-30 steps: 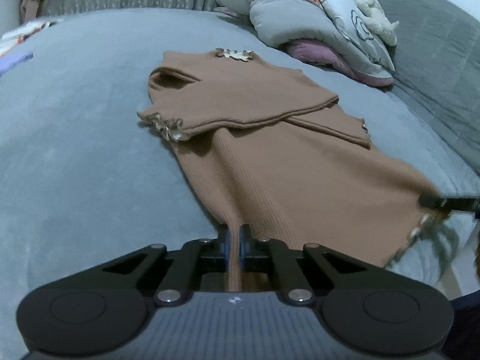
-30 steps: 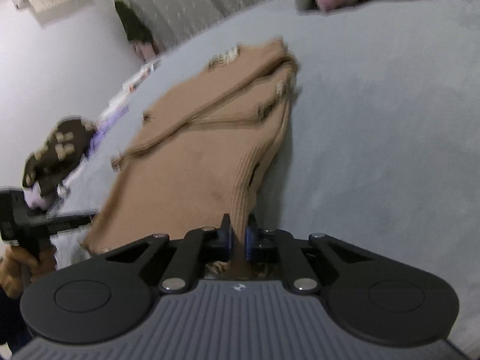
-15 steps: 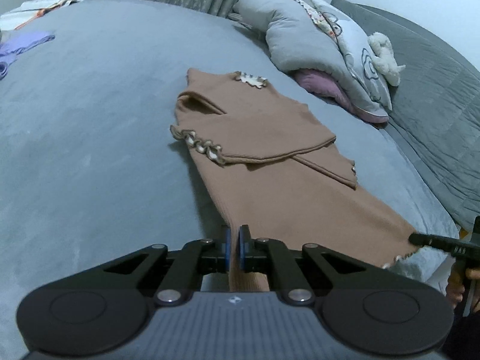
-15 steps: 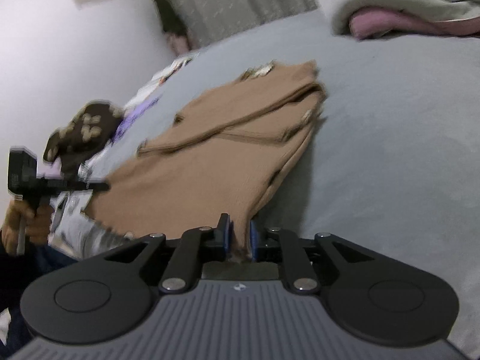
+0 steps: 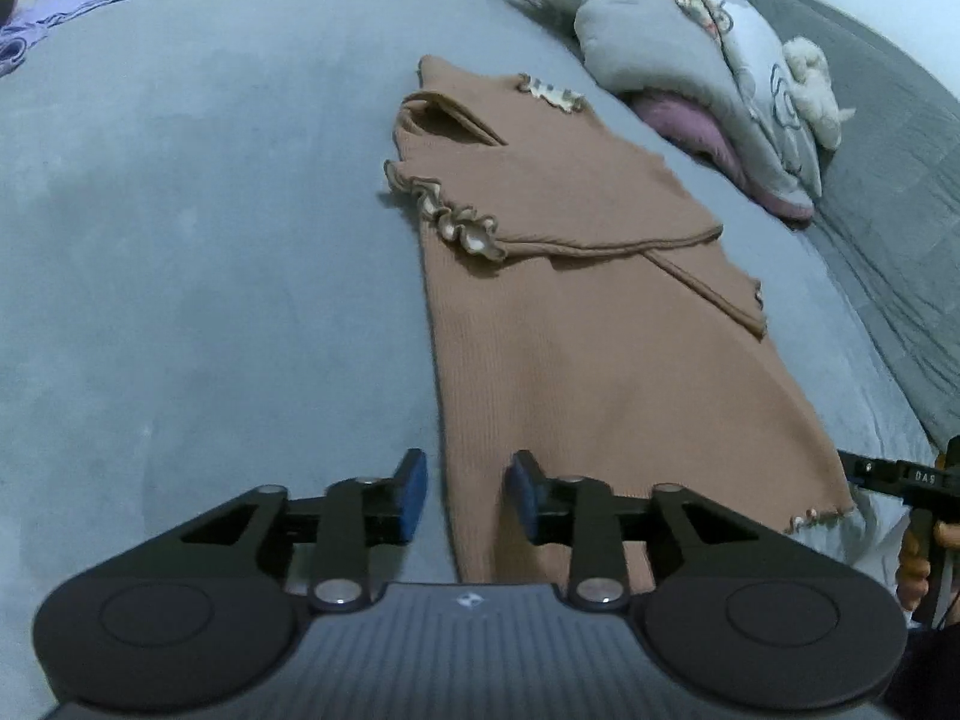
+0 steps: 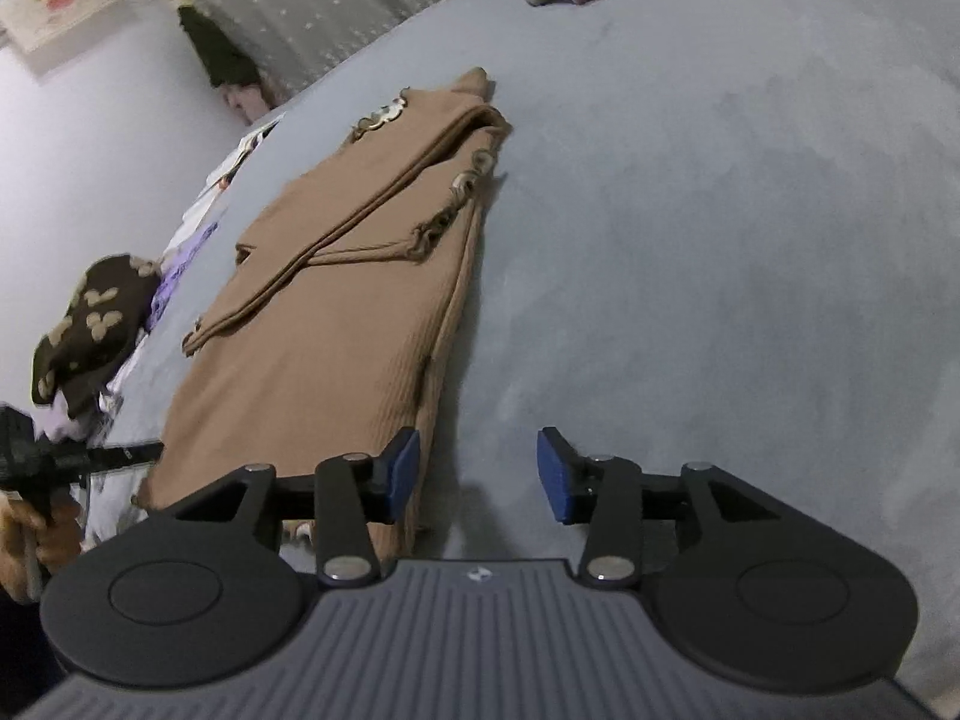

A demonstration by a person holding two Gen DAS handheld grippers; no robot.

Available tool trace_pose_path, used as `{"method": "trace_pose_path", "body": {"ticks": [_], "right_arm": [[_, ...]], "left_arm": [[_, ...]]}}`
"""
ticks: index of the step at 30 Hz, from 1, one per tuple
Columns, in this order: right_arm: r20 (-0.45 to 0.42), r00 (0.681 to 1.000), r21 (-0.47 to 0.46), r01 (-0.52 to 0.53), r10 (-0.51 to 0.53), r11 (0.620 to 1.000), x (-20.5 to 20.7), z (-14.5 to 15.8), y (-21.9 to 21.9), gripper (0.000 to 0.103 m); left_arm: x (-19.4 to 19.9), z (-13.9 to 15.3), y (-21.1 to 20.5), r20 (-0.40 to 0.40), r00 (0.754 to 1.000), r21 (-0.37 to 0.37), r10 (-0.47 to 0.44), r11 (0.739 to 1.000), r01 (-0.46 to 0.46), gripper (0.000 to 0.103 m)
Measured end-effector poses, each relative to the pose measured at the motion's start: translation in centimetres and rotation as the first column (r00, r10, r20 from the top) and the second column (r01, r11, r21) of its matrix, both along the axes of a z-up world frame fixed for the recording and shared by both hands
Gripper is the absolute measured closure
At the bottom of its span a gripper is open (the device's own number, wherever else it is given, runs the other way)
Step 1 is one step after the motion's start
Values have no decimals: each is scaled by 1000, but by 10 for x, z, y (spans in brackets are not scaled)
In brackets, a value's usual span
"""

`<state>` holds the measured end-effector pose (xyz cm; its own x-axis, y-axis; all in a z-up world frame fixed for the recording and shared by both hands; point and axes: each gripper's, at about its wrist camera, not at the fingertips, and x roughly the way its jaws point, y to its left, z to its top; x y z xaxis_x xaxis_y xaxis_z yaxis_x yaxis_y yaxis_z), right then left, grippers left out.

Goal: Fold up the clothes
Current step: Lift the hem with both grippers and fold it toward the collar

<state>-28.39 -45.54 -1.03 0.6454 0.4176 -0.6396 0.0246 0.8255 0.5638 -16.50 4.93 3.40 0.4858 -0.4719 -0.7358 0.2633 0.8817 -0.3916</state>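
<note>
A brown ribbed top (image 5: pixel 588 330) lies flat on the grey-blue bed (image 5: pixel 210 240), both frilled sleeves folded across its chest. My left gripper (image 5: pixel 467 471) sits low at the hem's left corner. Its jaws are opening, and the hem's edge lies between the blue pads without being pressed. In the right wrist view the same top (image 6: pixel 336 330) stretches away to the left. My right gripper (image 6: pixel 478 456) hovers at the hem's right corner, jaws opening. The cloth edge lies beside its left pad (image 6: pixel 403 468), with bare bed between the pads.
A bundled grey quilt (image 5: pixel 690 54) and a pink pillow (image 5: pixel 690 120) lie beyond the top, beside a grey padded backrest (image 5: pixel 900 192). Purple cloth (image 5: pixel 36 30) lies far left. A dark patterned garment (image 6: pixel 90 324) is heaped at the bed's edge, below the curtains (image 6: pixel 336 6).
Both grippers were shut on the top's hem and have let it go. Their jaws now stand apart and the hem rests on the bed.
</note>
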Motion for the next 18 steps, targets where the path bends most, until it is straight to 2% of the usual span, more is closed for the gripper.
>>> {"method": "trace_pose_path", "body": {"ticks": [1,3,6,7,8,9,10,12,14,18], "right_arm": [[6,1000,29,-25,25,999,1,-4,8,57],[13,997,70,-75,75,995,2,-9,22,57],[19,995,91,-104,103,990,1,-10,31,58],[16,996,96,-94,93,991,0,-10,30,65],[12,996,95,-88,87,992,0,-10,29,80],[2,997,81,-77,77,994,0,-11,28,84],[-3,997,75,-71,71,995,0,-12,27,86],[3,998,59,-71,71,996,0,-10,28,89],[19,997,29,-72,72,997,-1,-5,31,93],[76,997,47,-29,26,998,-9,11,16,95]], "left_arm": [[-1,0,-2,10,1000,3,-7,1000,7,58],[-4,0,-7,30,999,2,-36,999,36,44],[-7,-1,-12,48,996,8,-70,998,69,38],[-7,-1,-13,51,996,13,-70,997,70,38],[-8,-1,-15,57,996,23,-70,997,69,41],[-9,-1,-17,65,996,39,-64,997,61,51],[-10,-1,-19,73,996,61,-54,997,49,57],[-11,-1,-23,84,994,84,-66,995,59,81],[-12,-1,-26,83,994,76,-76,995,69,92],[-15,6,-25,85,993,81,-83,994,76,96]]}}
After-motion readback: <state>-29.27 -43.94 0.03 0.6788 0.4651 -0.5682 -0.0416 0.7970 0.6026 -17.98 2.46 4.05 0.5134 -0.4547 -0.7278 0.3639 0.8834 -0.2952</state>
